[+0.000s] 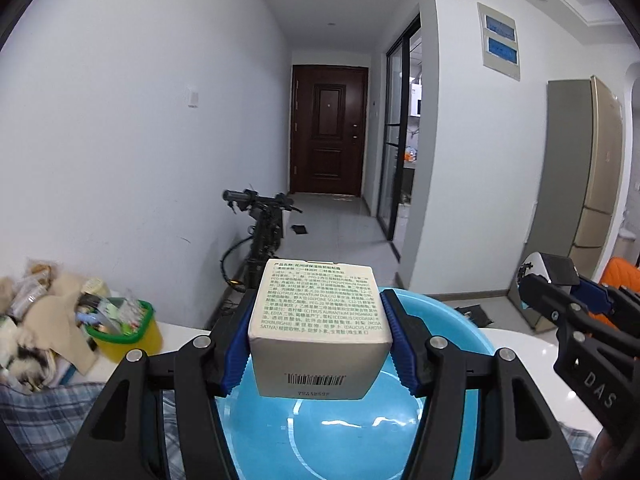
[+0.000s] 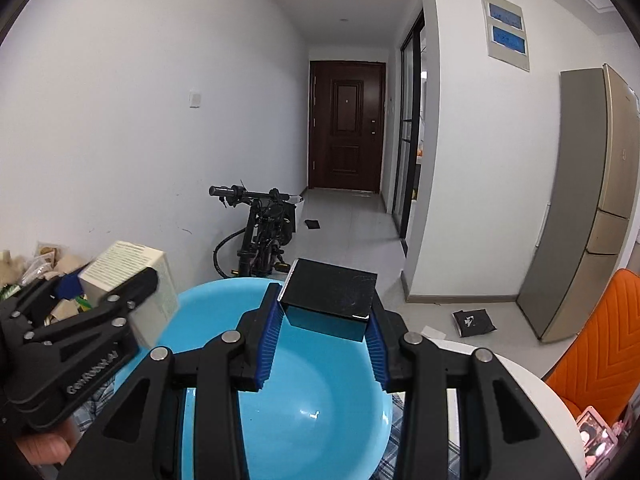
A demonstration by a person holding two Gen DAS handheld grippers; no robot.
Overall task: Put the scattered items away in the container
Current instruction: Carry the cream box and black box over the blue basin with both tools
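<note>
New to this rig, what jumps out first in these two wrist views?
The bright blue basin fills the foreground below both grippers, and it looks empty. The left gripper holds a cream carton printed with text above it; the right gripper holds a black box over the basin's far side. At far left sits a cluttered green basket.

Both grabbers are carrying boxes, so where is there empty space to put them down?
The blue basin below both boxes looks empty: its whole floor is free. Bare white tabletop shows beyond its right rim. The far left is crowded: a yellow tub stuffed with packets and a heap of clutter beside it.
</note>
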